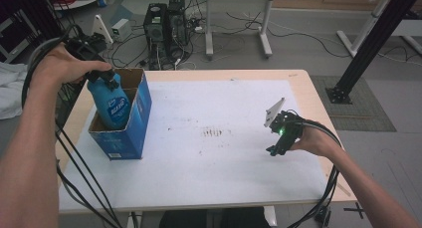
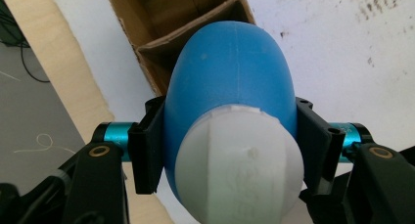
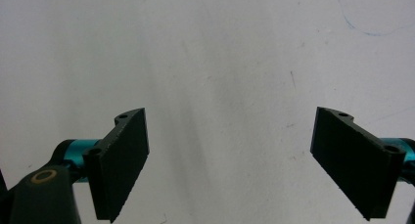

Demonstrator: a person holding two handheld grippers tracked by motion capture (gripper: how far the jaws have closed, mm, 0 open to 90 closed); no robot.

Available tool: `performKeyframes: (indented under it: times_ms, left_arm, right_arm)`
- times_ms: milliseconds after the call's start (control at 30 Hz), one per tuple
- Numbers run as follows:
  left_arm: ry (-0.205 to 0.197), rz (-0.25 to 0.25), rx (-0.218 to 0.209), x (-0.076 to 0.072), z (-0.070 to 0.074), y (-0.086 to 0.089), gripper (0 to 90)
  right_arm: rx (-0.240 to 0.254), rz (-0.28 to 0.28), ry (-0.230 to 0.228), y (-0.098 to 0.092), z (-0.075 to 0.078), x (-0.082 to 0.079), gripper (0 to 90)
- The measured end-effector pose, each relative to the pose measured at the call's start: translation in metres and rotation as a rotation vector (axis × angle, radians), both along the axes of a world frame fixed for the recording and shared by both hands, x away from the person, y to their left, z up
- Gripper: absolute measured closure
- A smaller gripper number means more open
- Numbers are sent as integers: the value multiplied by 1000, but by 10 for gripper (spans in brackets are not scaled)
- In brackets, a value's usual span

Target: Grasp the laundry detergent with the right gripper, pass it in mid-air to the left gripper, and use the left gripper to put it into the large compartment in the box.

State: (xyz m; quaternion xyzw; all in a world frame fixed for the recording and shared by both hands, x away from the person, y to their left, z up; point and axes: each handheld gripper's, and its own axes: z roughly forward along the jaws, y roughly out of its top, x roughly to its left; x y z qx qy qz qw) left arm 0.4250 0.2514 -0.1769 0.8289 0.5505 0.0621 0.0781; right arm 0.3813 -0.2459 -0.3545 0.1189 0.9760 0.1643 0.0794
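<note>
A blue bottle (image 1: 112,104) with a white cap stands partly inside an open blue cardboard box (image 1: 137,123) at the table's left. My left gripper (image 1: 102,77) is shut on the bottle's upper part, pointing down over the box. In the left gripper view the bottle (image 2: 230,82) fills the gap between the two black pads (image 2: 149,145), its white cap (image 2: 240,165) nearest the camera, and the box's brown inside (image 2: 166,9) lies beyond it. My right gripper (image 1: 278,143) hovers low over the white sheet at the right, jaws wide apart and empty (image 3: 230,160).
The white sheet (image 1: 209,138) covers most of the wooden table (image 1: 303,83), with a faint brown smudge (image 1: 214,132) near the middle. Black cables (image 1: 79,173) trail off the left edge. Computer cases (image 1: 166,24) and another desk stand on the floor behind.
</note>
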Motion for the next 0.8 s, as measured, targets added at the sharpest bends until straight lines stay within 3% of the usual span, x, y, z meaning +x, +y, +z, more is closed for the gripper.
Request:
performKeyframes:
  times_ms: [200, 300, 333, 800]
  left_arm:
    - [17, -19, 2, 2, -19, -1, 379]
    - [17, -19, 2, 2, -19, -1, 379]
    - [27, -39, 14, 3, -27, -4, 379]
    - [49, -91, 19, 1, -59, -5, 379]
  right_arm:
    - [-2, -3, 4, 0, -3, -1, 135]
    - [1, -4, 4, 0, -3, -1, 135]
    - [-4, -4, 7, 0, -5, -2, 135]
    - [-22, -3, 2, 1, -8, -4, 135]
